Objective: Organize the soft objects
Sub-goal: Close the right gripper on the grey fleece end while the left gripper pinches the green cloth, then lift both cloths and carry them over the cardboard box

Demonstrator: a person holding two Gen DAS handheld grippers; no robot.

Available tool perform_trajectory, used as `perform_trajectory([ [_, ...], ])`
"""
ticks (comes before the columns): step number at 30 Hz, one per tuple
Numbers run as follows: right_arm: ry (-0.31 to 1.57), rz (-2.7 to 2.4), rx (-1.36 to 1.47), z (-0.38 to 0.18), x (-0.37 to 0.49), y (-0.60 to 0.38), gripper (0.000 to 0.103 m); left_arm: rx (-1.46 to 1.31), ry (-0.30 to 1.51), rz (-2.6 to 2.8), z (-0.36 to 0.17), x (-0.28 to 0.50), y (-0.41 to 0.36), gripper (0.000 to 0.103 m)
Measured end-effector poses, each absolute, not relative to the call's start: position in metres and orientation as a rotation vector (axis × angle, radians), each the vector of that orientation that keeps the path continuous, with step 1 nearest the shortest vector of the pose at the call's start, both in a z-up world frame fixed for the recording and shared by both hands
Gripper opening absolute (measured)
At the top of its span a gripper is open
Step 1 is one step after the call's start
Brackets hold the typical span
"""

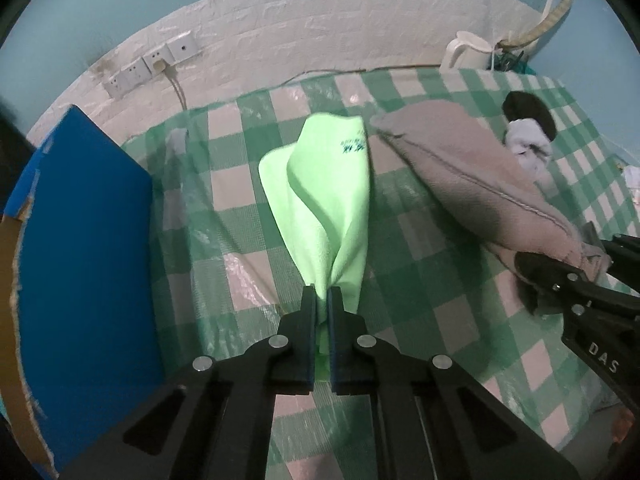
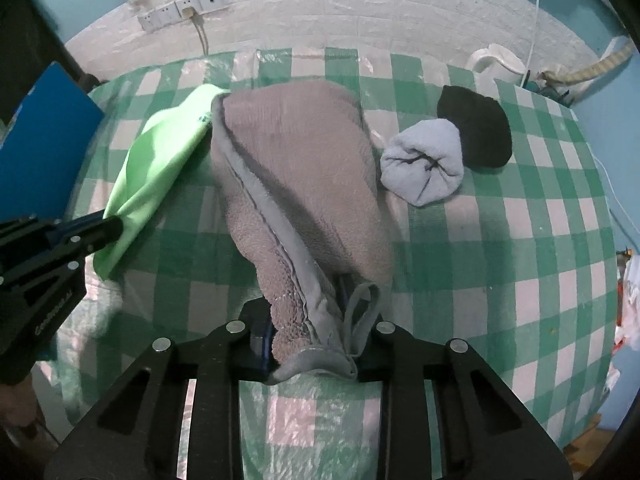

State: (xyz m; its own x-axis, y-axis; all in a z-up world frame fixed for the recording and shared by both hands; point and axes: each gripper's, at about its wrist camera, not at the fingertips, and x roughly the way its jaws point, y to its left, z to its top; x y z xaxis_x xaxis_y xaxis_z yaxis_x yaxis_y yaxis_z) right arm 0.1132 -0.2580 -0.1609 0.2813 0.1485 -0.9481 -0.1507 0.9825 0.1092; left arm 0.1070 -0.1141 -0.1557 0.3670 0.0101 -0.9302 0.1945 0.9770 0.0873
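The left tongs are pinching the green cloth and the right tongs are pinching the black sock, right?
Not quite. The left tongs do pinch the green cloth, but the right tongs are pinching the grey towel, as the right wrist view shows. The black sock lies untouched on the checked tablecloth, beside a rolled pale blue sock.

Light green cloth (image 1: pixel 328 208) bunched, corner lifted; grey towel (image 2: pixel 296 184) beside it, touching, end raised; pale blue sock roll (image 2: pixel 422 162) touching black sock (image 2: pixel 480 128).

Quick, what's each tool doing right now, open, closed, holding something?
Left tool: closed on the green cloth.
Right tool: closed on the grey towel.
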Motion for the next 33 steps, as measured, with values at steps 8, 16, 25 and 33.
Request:
perform_trajectory([
  [8, 1.214, 0.212, 0.048, -0.132, 0.105, -0.258, 0.024, 0.18, 1.127, -0.133, -0.125, 0.092, -0.11, 0.005],
  [16, 1.169, 0.232, 0.064, -0.108, 0.098, -0.251, 0.024, 0.162, 1.074, -0.136, -0.098, 0.08, -0.103, 0.005],
  [25, 1.124, 0.25, 0.095, -0.083, 0.094, -0.246, 0.024, 0.141, 1.022, -0.129, -0.075, 0.067, -0.089, 0.005],
  [33, 1.092, 0.268, 0.089, -0.065, 0.089, -0.237, 0.024, 0.125, 0.956, -0.116, -0.046, 0.055, -0.076, 0.005],
])
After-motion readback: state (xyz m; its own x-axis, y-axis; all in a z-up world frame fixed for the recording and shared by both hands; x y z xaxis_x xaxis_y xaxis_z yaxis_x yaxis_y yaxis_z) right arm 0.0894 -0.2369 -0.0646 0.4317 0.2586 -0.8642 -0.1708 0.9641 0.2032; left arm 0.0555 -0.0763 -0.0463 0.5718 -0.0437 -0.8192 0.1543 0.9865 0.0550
